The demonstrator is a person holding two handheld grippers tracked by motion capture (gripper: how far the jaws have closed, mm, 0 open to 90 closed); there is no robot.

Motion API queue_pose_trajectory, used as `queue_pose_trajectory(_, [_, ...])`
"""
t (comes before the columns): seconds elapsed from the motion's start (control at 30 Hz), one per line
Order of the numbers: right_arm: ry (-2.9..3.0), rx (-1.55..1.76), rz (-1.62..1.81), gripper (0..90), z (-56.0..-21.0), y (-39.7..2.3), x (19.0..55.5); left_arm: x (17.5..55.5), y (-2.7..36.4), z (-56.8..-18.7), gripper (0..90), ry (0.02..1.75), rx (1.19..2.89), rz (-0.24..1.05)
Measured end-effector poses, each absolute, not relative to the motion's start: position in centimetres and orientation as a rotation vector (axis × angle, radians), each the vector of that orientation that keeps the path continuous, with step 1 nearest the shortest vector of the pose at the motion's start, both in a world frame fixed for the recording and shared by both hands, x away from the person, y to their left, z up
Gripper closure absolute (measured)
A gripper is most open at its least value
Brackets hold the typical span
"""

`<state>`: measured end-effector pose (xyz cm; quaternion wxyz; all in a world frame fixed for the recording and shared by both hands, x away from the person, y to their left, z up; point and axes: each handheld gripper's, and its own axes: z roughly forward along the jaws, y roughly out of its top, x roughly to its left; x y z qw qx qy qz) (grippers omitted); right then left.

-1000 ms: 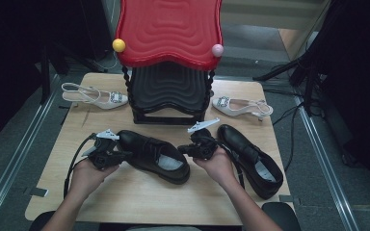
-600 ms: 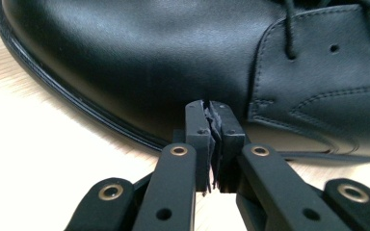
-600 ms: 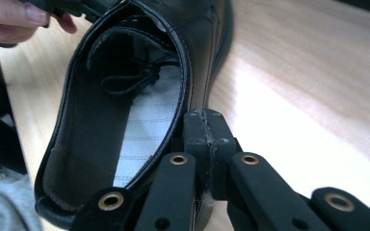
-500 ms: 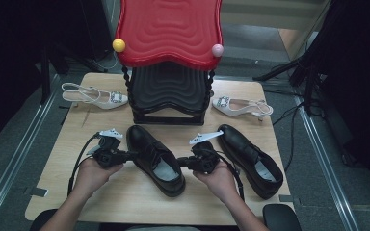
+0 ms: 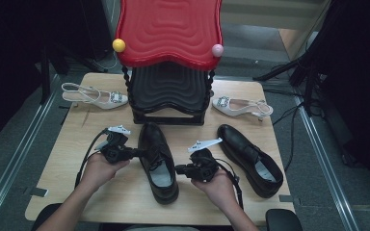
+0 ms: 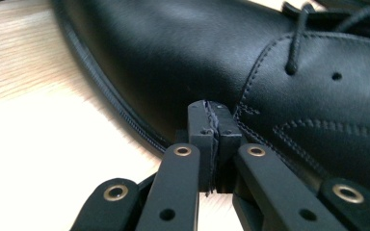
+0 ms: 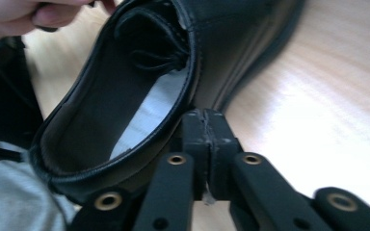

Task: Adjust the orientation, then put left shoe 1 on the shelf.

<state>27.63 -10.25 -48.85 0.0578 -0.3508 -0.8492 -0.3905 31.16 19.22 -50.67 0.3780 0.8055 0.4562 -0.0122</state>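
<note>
Landmark: the black stool with the red seat point(image 5: 168, 91) is standing at the far middle of the wooden table point(image 5: 77, 207).

Black lace-up shoe point(image 5: 158, 159): it is lying just in front of the stool, toe pointing toward it, heel toward the person, between the two grippers.

Left gripper point(image 5: 137, 154): it is resting against the shoe's left side, in front of the stool and to its left; in the left gripper view its jaws are pressing flat together with nothing between them, tips touching the leather point(image 6: 173, 62) near the sole.

Right gripper point(image 5: 179, 169): it is sitting at the shoe's right side by the opening, further from the stool; jaws are pressing together, empty, tips against the shoe's collar point(image 7: 139, 96).

Second black shoe point(image 5: 250, 159): it is lying in front of the stool to the right, well apart from the first.

Pale slingback shoes: one point(image 5: 94, 95) is lying left of the stool, one point(image 5: 241, 106) right of it.
</note>
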Motion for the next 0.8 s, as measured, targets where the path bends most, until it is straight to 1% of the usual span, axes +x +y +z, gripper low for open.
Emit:
queue_pose_trajectory(0.1, [-2.58, -1.065, -1.186, 90.0, -48.9, -10.0, 27.1, 31.3, 18.9, -50.5, 89.9, 1.155, 2.077, -0.015])
queue_pose_trajectory(0.23, [-2.567, -1.096, -1.192, 89.7, -49.0, -10.2, 27.3, 31.7, 18.5, -50.5, 89.8, 1.154, 2.083, -0.004])
queue_pose_trajectory(0.33, [-2.551, -1.101, -1.208, 87.4, -48.9, -10.5, 27.5, 32.1, 18.4, -50.5, 89.2, 1.154, 2.083, -0.003])
queue_pose_trajectory(0.4, [-2.555, -1.109, -1.216, 82.7, -48.8, -10.6, 27.6, 32.3, 18.5, -50.4, 83.7, 1.165, 2.087, 0.01])
queue_pose_trajectory(0.47, [-2.553, -1.134, -1.21, 78.3, -48.8, -10.8, 27.7, 32.3, 18.8, -50.1, 80.4, 1.168, 2.069, -0.01])
queue_pose_trajectory(0.6, [-2.538, -1.131, -1.205, 76.3, -48.7, -11.1, 28.0, 32.2, 19.0, -49.5, 76.7, 1.174, 2.047, -0.035])
queue_pose_trajectory(0.67, [-2.53, -1.144, -1.204, 73.6, -48.5, -11.1, 28.1, 32.2, 19.1, -49.0, 71.5, 1.164, 2.025, -0.074])
queue_pose_trajectory(0.7, [-2.527, -1.155, -1.205, 71.6, -48.4, -11.1, 28.1, 32.3, 19.2, -48.6, 68.4, 1.159, 2.011, -0.073])
queue_pose_trajectory(0.8, [-2.518, -1.185, -1.199, 65.6, -47.8, -10.9, 28.3, 32.5, 19.0, -47.2, 66.6, 1.127, 2.012, -0.045])
